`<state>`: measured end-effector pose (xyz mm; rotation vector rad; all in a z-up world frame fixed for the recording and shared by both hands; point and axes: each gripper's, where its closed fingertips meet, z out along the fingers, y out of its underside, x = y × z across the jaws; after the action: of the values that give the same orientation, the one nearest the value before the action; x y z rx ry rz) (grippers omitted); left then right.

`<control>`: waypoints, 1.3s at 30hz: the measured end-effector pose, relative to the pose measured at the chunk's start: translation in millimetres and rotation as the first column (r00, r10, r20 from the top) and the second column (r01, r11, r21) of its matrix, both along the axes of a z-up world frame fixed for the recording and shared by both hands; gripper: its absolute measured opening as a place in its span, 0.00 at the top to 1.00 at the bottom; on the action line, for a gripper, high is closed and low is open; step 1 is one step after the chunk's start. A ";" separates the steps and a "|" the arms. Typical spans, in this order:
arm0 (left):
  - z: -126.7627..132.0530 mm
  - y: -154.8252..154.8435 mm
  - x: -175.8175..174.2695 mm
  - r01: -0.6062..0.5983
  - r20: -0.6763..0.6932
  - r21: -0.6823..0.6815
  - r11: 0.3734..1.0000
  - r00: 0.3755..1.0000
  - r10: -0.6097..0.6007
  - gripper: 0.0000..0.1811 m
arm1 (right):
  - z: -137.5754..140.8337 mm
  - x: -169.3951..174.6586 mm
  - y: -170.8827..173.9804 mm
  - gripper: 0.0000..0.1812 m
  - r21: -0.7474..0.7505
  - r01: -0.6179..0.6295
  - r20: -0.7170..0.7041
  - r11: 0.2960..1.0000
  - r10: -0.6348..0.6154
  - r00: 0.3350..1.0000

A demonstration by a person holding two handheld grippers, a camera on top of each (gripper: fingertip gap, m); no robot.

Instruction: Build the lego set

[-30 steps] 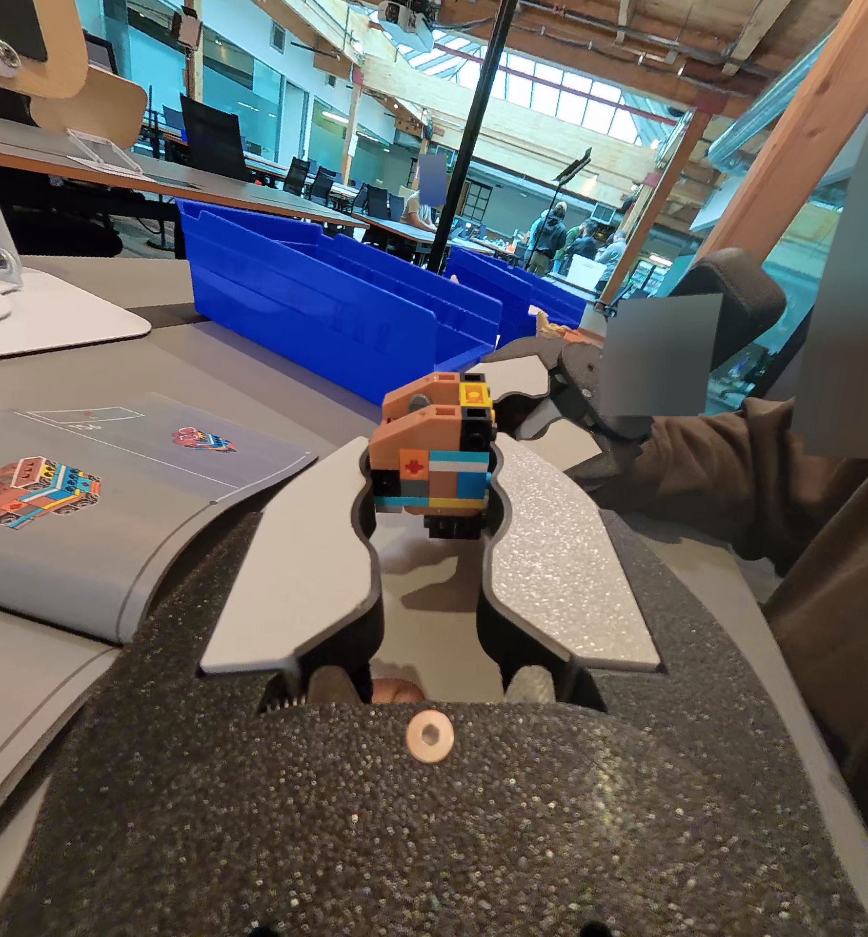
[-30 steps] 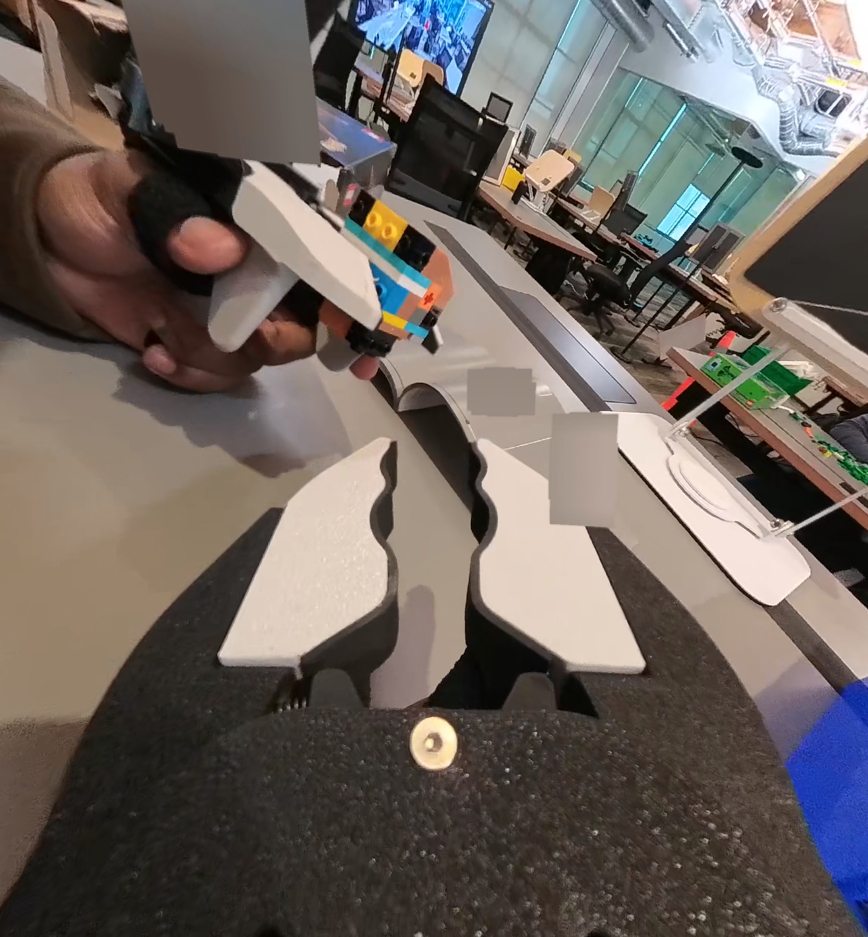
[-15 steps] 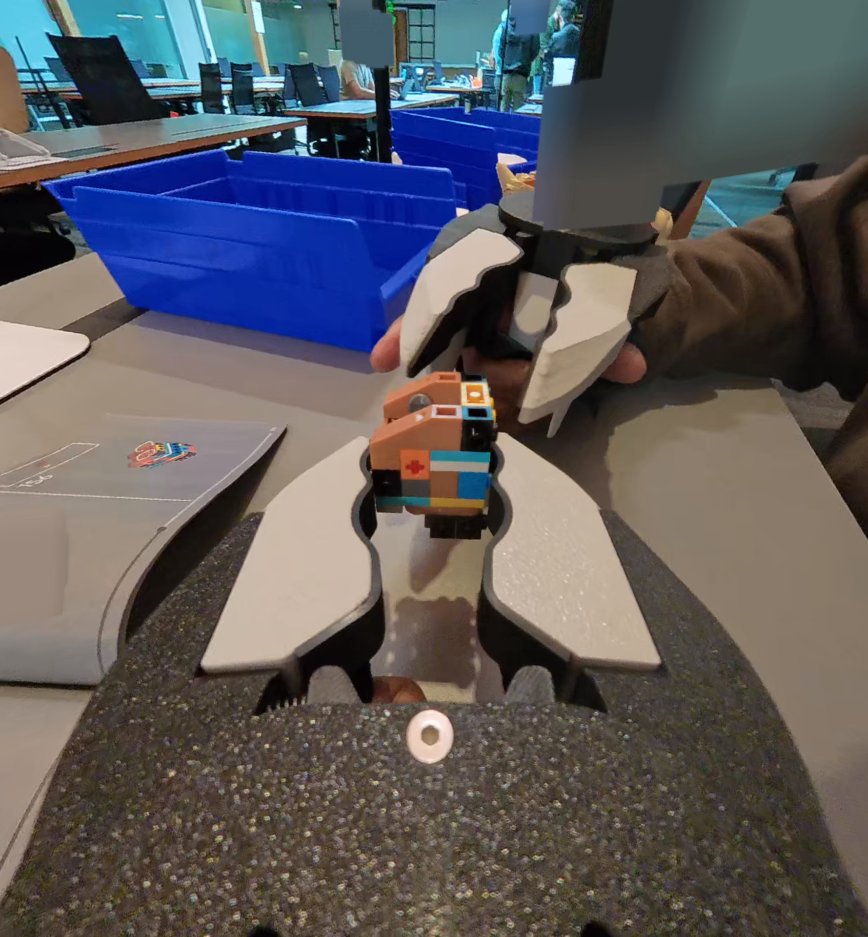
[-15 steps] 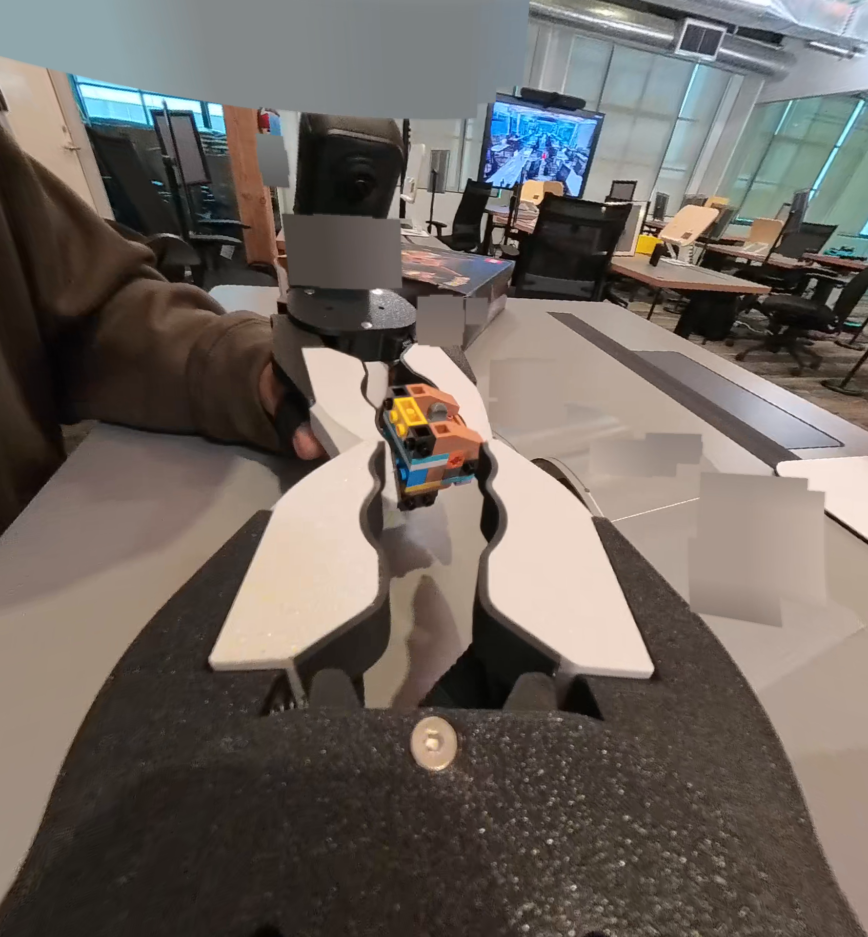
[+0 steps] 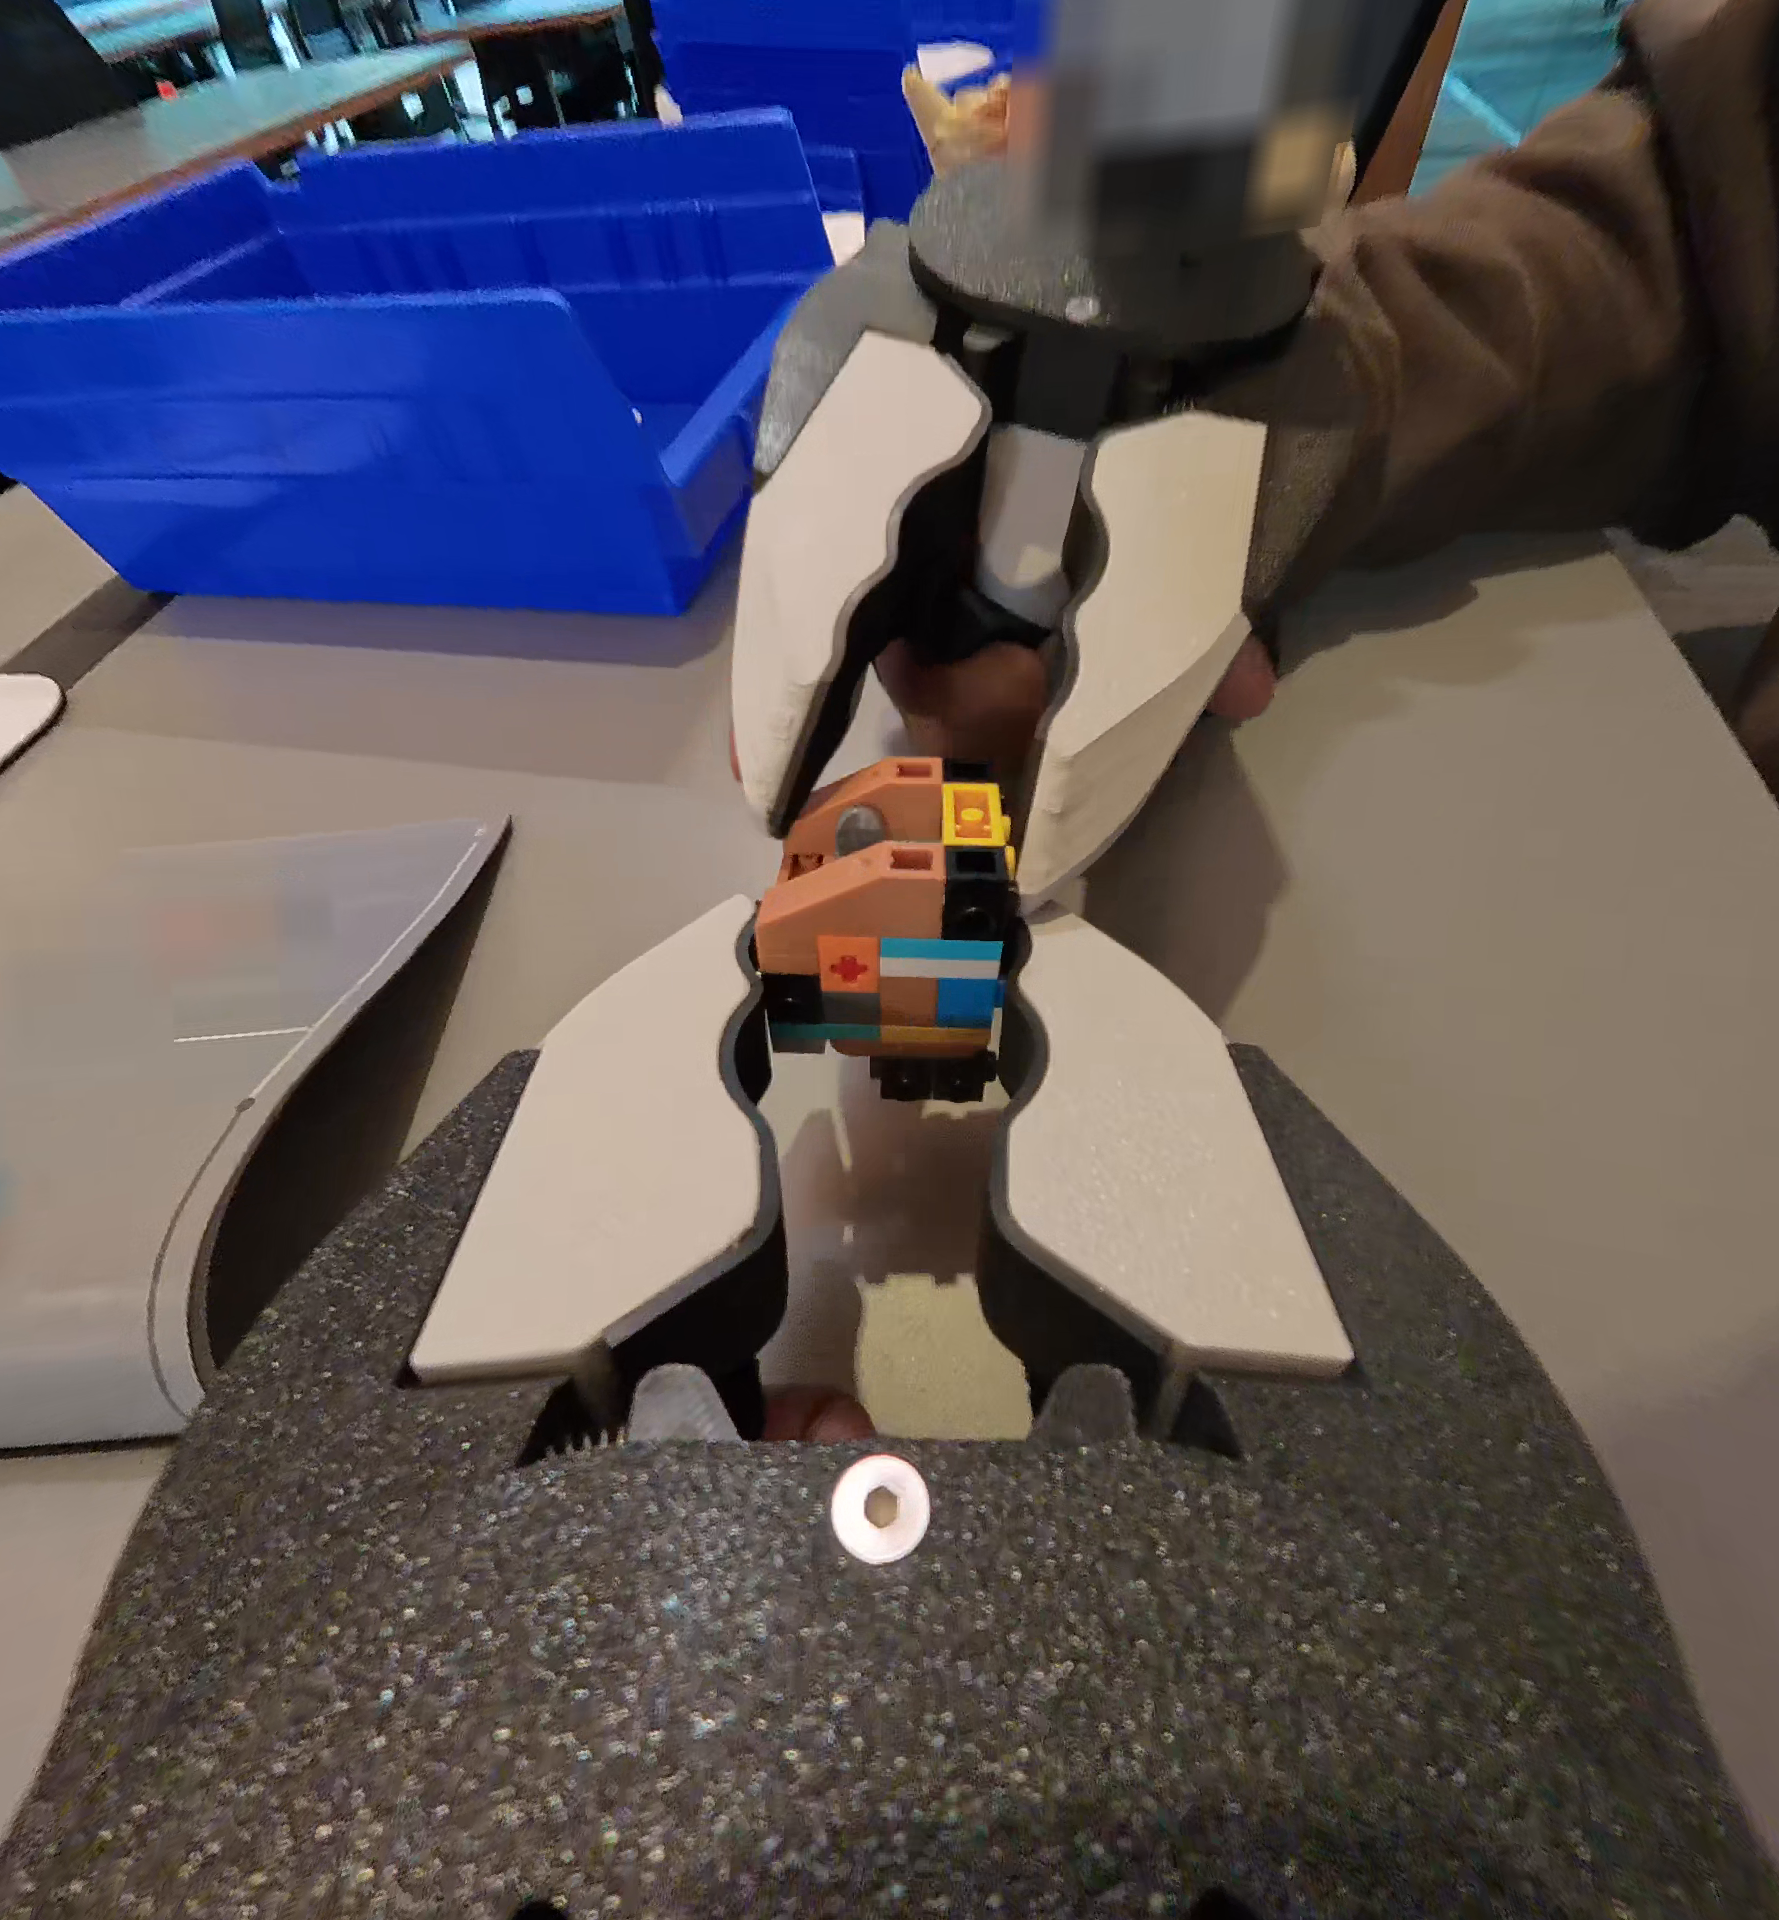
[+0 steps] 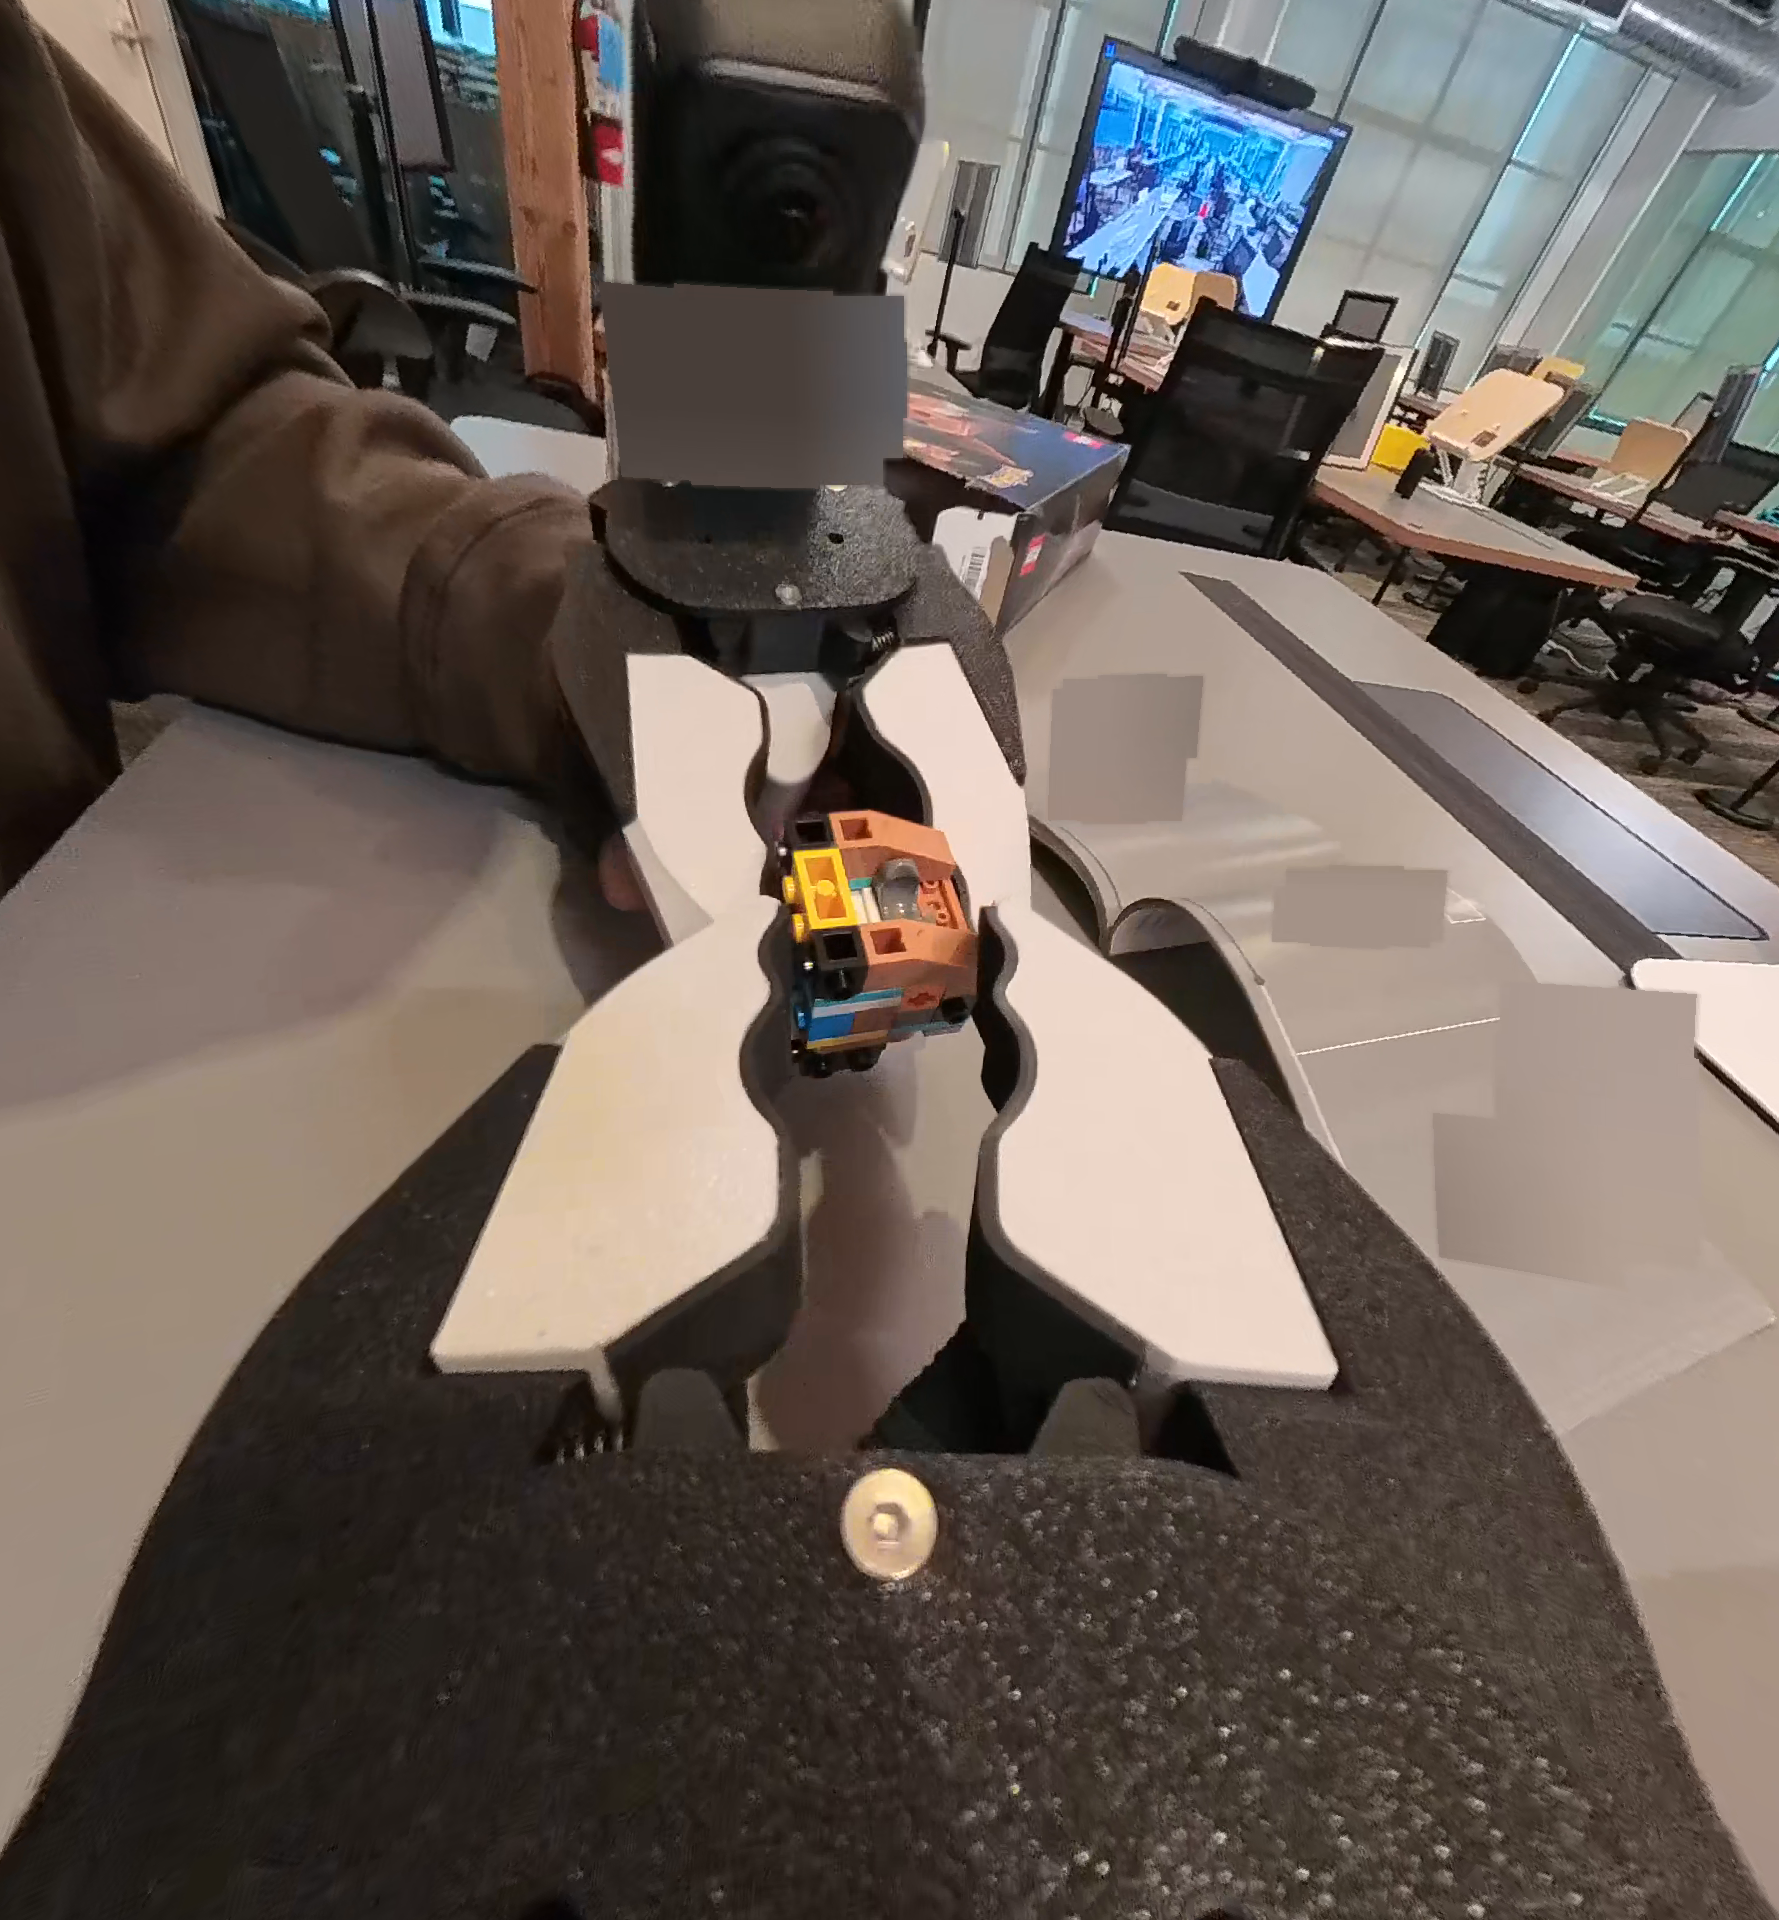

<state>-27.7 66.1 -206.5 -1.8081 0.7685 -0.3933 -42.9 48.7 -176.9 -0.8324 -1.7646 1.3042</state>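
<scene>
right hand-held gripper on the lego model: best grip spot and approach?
Take the lego model by its free upper end, the yellow and orange bricks, coming head-on opposite the left hand-held gripper, which clamps the lower flanks. The right hand-held gripper is open around it.

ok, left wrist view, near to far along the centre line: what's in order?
left gripper → lego model clamped at its tips → right gripper, open, tips around the model's far end → person's hand → blue bin behind, to the left.

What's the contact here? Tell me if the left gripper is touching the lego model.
Touching. In the left wrist view, the left gripper clamps the lego model between both fingers, above the table.
</scene>
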 end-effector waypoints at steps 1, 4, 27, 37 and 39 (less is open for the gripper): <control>-3.7 -0.3 -0.8 -0.001 -0.018 -0.018 1.000 1.000 0.001 0.77 | -3.2 0.1 -0.5 0.83 0.019 -0.005 0.014 1.000 0.004 1.000; -14.7 -2.5 -2.6 -0.003 -0.063 -0.086 0.996 0.998 -0.003 0.77 | -13.1 0.7 -2.2 0.85 0.087 -0.015 0.055 0.996 0.011 0.998; -50.4 -19.8 -12.9 0.010 -0.224 -0.287 0.958 0.972 -0.077 0.77 | -57.7 1.6 -7.6 0.86 0.262 -0.014 0.314 0.965 -0.071 0.947; -50.3 -25.0 -13.6 0.054 -0.226 -0.283 0.957 0.967 -0.121 0.75 | -58.8 2.3 -7.6 0.86 0.263 -0.020 0.322 0.965 -0.068 0.944; -50.2 -25.1 -13.5 0.055 -0.226 -0.281 0.958 0.966 -0.122 0.75 | -56.7 2.5 -6.1 0.85 0.237 -0.015 0.324 0.971 -0.065 0.944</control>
<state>-41.2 41.1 -256.8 -2.1123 1.0076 -0.3545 -40.4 42.6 -233.6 -0.9747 -2.1149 0.9498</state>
